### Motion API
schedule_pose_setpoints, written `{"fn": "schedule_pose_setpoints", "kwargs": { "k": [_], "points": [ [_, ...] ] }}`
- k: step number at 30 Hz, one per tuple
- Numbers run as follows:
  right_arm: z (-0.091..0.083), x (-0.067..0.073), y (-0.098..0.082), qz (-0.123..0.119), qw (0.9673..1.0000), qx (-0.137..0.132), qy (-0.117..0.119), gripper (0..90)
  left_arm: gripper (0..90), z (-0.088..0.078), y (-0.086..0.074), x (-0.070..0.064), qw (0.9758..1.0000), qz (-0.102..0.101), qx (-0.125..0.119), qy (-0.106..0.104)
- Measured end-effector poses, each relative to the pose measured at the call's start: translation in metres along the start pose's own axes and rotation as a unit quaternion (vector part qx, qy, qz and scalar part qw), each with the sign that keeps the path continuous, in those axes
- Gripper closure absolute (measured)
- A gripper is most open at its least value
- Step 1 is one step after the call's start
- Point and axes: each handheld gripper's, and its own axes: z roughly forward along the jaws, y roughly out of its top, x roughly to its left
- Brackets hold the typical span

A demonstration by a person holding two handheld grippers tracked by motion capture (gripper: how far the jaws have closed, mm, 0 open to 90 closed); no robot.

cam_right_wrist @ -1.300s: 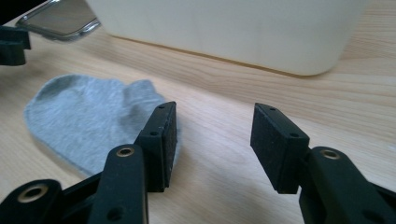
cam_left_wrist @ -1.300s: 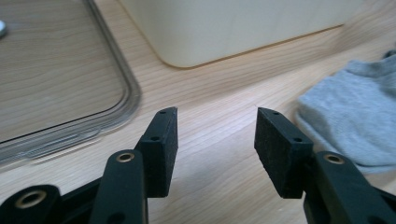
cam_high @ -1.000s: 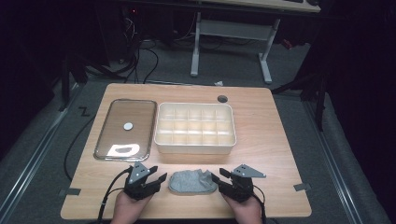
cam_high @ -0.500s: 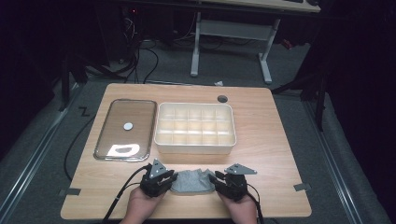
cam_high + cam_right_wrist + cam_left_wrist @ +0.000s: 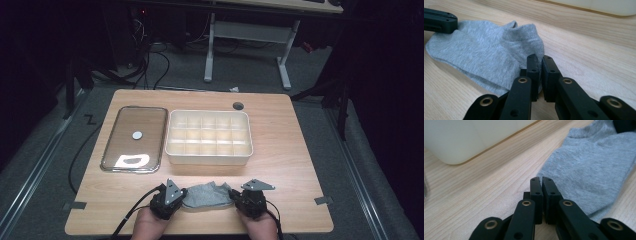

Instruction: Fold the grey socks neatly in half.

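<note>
A grey sock lies flat near the front edge of the wooden table. My left gripper is at its left end and my right gripper at its right end. In the left gripper view the jaws of the left gripper stand almost together, pinching the edge of the sock. In the right gripper view the right gripper pinches the near corner of the sock in the same way. Both pairs of jaws have just been closing on the fabric.
A white compartment box stands behind the sock at mid-table. A clear flat lid with a white disc on it lies to the box's left. A cable hole sits near the far edge. Desk legs and cables lie beyond the table.
Both grippers have moved inward onto the ends of the sock. Their jaws have gone from wide open to shut on its fabric.
</note>
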Motion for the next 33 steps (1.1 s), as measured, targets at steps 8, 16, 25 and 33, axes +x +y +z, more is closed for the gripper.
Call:
{"fn": "schedule_pose_setpoints", "kwargs": {
  "k": [8,16,25,33],
  "points": [
    [-0.004,0.002,-0.003,0.001,0.9999,-0.010,0.010,86.3,81.7,-0.003,0.011,0.000,0.9995,-0.030,-0.004,-0.012],
    [-0.004,0.001,-0.003,0.000,0.9998,-0.015,0.013,86.2,74.5,0.003,0.042,-0.017,0.9942,-0.078,-0.026,-0.070],
    [-0.005,0.000,-0.003,0.001,0.9997,-0.020,0.016,86.2,78.6,0.028,0.044,-0.047,0.9964,-0.055,0.019,-0.062],
    [-0.008,-0.002,-0.003,0.008,0.9993,-0.025,0.026,86.2,81.8,0.032,0.041,-0.053,0.9982,-0.039,0.023,-0.039]
  ]
}}
